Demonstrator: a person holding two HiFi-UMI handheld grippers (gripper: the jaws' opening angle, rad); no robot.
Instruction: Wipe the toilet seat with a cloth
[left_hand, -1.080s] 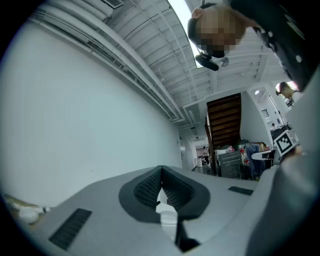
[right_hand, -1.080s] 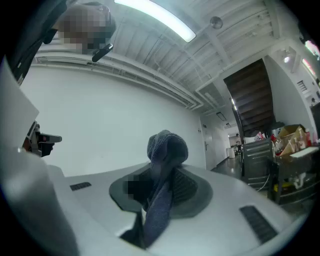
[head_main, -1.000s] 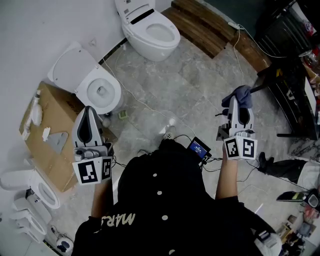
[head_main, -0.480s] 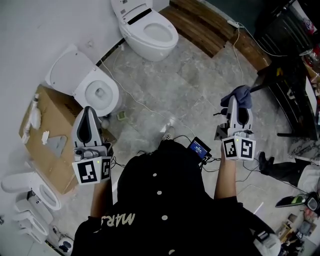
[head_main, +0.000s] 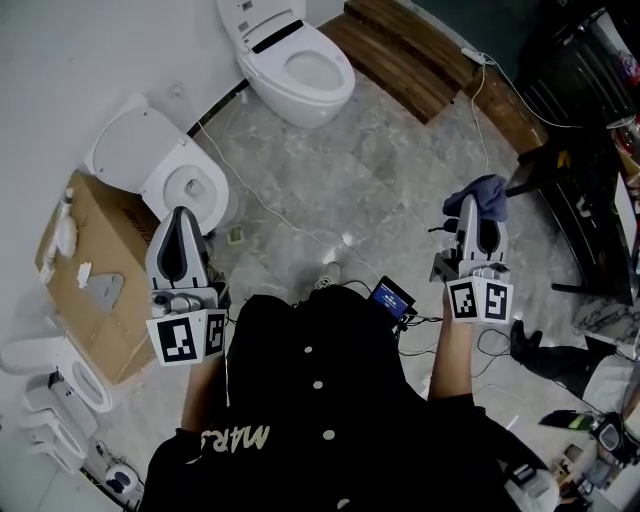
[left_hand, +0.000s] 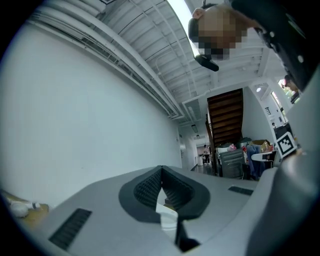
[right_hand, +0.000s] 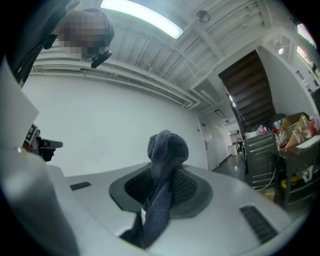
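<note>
Person stands on the grey floor (head_main: 330, 190), both forearms held out in front & bent at the elbow, one gripper per hand. Both point fwd and tilt up, so their views take in wall and ceiling. Left gripper (head_main: 179, 216): jaws together, nothing btwn them, its tip just beside the near toilet (head_main: 190, 188), whose lid stands raised. Right gripper (head_main: 478, 214): jaws clamped on a dark blue-grey cloth (head_main: 482, 191) that bunches above the tips and hangs down btwn the pads, well apart from both the near toilet and the far toilet (head_main: 300, 68). Cardboard box (head_main: 85, 300) sits left of the near toilet.
</note>
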